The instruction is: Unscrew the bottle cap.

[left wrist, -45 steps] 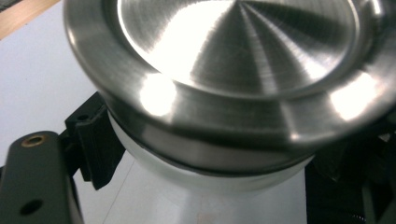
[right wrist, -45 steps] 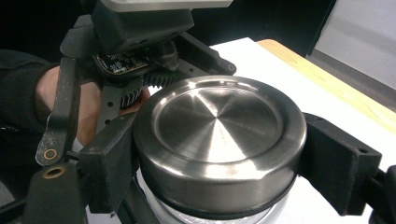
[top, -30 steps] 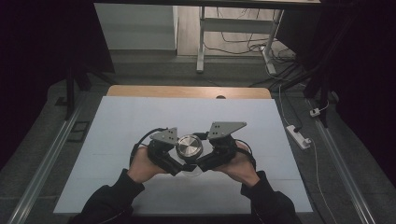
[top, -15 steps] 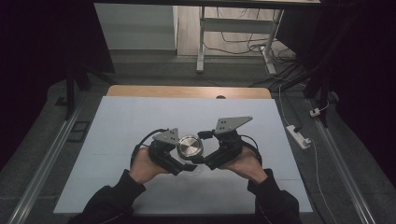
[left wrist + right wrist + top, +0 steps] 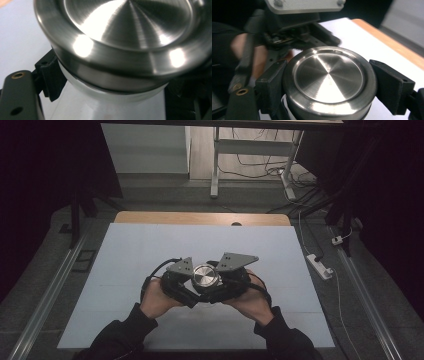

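Here the landmark is the steel lid [image 5: 205, 276], a round brushed-metal cap with a shallow dished top, sitting on a clear jar [image 5: 110, 105] whose pale wall shows just under the lid's rim in the left gripper view; the jar is held up near the middle of the white table [image 5: 125, 250], on the person's side of it, between the two tools; the left gripper [image 5: 186, 284] lies just to the left of the lid, its grey plate beside the lid's edge, and in its own view the black jaws stand on either side of the jar below the lid, the left one touching the wall, so it is closed on the jar about as wide as the jar's neck; the right gripper [image 5: 329, 85] sits just to the right of the lid, and its own view shows one black jaw pressed on each side of the lid's rim, spread only to the lid's width and clamped on it; behind the lid in that view are the left tool's body and the left hand [image 5: 249, 57]; both hands flank the lid from below in the high view, sleeves dark.
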`<state>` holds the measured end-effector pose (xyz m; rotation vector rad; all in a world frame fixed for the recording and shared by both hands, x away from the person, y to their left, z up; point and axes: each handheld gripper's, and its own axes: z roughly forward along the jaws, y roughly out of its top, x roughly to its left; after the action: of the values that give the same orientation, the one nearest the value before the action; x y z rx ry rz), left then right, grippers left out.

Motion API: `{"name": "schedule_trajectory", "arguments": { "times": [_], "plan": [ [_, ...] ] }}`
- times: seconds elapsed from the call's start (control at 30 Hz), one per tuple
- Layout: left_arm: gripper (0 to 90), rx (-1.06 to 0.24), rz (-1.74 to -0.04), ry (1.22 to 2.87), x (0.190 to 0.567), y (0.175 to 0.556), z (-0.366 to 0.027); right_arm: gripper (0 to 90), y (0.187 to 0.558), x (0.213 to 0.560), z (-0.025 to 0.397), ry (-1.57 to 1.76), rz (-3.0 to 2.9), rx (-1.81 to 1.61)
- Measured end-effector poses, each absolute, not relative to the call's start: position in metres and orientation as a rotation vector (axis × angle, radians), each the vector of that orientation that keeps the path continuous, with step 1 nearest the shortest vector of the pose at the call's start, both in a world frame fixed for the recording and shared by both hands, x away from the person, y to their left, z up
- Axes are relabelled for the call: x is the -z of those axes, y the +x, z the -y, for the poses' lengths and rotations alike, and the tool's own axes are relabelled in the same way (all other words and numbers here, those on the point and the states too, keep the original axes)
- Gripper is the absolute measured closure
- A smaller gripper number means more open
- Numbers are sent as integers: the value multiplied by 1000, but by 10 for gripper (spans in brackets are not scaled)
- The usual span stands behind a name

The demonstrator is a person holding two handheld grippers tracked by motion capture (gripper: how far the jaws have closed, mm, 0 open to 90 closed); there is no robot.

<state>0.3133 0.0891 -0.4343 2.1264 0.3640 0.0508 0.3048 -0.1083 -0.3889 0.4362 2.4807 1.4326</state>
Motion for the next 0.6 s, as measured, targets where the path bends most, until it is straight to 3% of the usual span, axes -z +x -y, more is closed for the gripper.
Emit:
{"name": "schedule_trajectory", "arguments": {
  "times": [0.2, 0.37, 0.6],
  "plan": [
    [159, 53, -159, 2108, 433, 308, -87, 186, 314, 384, 124, 209, -2644, -1631],
    [159, 59, -25, 2148, 430, 297, -78, 184, 310, 382, 131, -92, -2745, -1622],
    [159, 25, -23, 2164, 425, 293, -74, 180, 305, 376, 135, -167, -2738, -1599]
  ]
}}
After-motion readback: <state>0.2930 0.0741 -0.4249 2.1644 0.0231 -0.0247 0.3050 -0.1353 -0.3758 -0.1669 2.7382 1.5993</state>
